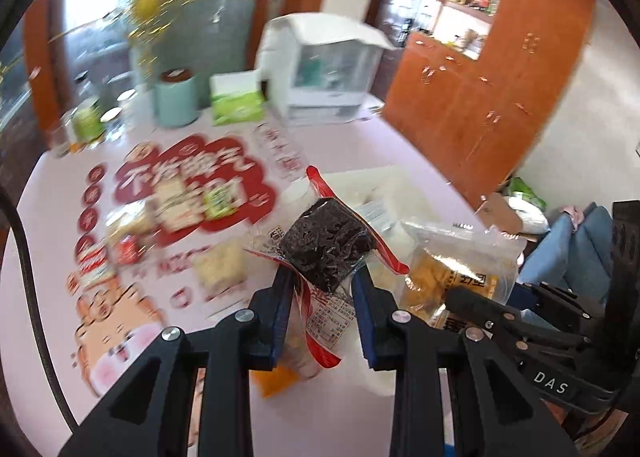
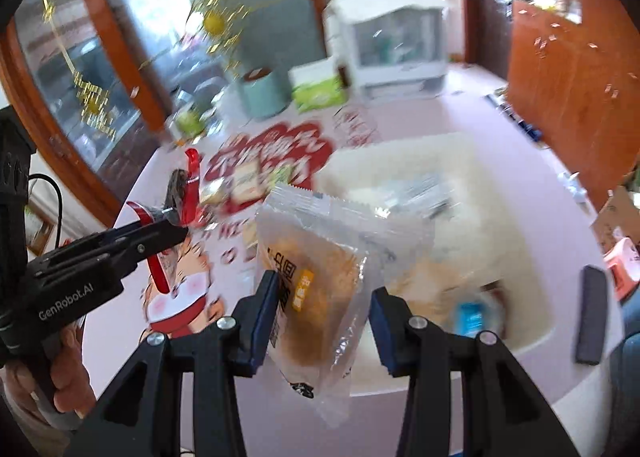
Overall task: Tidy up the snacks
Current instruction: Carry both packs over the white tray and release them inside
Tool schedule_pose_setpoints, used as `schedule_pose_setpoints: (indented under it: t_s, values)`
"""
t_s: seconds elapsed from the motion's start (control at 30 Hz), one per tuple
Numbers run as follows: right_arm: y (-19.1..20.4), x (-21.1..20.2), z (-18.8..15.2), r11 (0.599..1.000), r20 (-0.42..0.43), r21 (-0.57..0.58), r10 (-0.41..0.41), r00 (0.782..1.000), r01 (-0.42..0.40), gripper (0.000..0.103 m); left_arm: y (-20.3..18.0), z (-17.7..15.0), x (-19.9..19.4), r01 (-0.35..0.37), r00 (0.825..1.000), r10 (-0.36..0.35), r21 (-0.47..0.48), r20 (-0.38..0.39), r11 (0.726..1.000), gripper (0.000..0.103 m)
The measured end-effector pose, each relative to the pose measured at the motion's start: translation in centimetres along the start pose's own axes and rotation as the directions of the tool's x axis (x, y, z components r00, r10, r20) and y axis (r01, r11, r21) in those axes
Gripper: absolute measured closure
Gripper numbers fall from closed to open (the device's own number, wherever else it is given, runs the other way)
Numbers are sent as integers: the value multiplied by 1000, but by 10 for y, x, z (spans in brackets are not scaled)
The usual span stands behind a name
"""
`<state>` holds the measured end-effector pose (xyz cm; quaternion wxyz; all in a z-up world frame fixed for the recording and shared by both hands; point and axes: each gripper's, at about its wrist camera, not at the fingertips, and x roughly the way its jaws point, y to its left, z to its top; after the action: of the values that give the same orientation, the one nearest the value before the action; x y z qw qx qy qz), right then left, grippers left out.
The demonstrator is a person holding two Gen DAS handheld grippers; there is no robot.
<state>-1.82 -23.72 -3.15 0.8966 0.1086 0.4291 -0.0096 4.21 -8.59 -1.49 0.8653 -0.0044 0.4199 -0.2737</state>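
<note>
The dark snack cake (image 1: 326, 243) sits in a clear wrapper with red edging and is clamped between the blue pads of the left gripper (image 1: 322, 285), which is closed down tight on it. The packet is held in the air above the pink table (image 1: 400, 145). The pads bear on the wrapper just below the cake block, and the printed tail of the wrapper hangs down between the fingers.

The right gripper (image 2: 324, 297) holds a golden pastry packet (image 2: 320, 269) in a clear sachet. Its jaws stand partly open, closed on the packet's width. This packet also hangs clear of the table, near the white tray (image 2: 472, 161).

Handling, as judged from the views:
- Both packets appear light and soft. The contents are likely crushable.
- The film looks slick. A grip on loose film alone may slip.
- Take hold across the body of the snack, or on the crimped seal, with moderate pressure.

The white tray already contains some wrapped items, blurred here. Further small snack packets (image 1: 128, 233) lie loose on the printed table surface to the left. A white storage box (image 1: 320, 69), a green canister (image 1: 176, 97) and a green packet (image 1: 238, 103) stand at the far edge.
</note>
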Motion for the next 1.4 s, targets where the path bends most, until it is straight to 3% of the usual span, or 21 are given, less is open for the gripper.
schedule_pose_setpoints:
  t_s: [0.17, 0.3, 0.57, 0.97, 1.03, 1.17, 1.4]
  values:
    - [-44, -33, 18, 996, 105, -5, -92, 990, 93, 59, -49, 25, 12, -17, 1000, 16, 14, 27, 1000, 75]
    - [-71, -42, 31, 992, 140, 13, -124, 982, 123, 59, -74, 41, 26, -43, 999, 42, 27, 28, 999, 75]
    - [-94, -38, 57, 984, 180, 16, -176, 968, 176, 58, -82, 55, 57, -87, 996, 87, 30, -6, 996, 74]
    - [-91, -6, 65, 977, 133, -33, -204, 970, 210, 58, -74, 50, 82, -131, 990, 132, 28, -48, 991, 71]
    - [-91, -2, 66, 977, 125, -34, -203, 971, 209, 57, -73, 50, 85, -140, 989, 141, 30, -49, 990, 66]
    - [-92, 6, 68, 983, 93, -25, -176, 980, 179, 54, -70, 49, 82, -174, 985, 174, 31, -15, 984, 22]
    - [-87, 4, 58, 983, 93, -46, -171, 981, 175, 48, -60, 42, 71, -202, 979, 202, 11, -4, 979, 18]
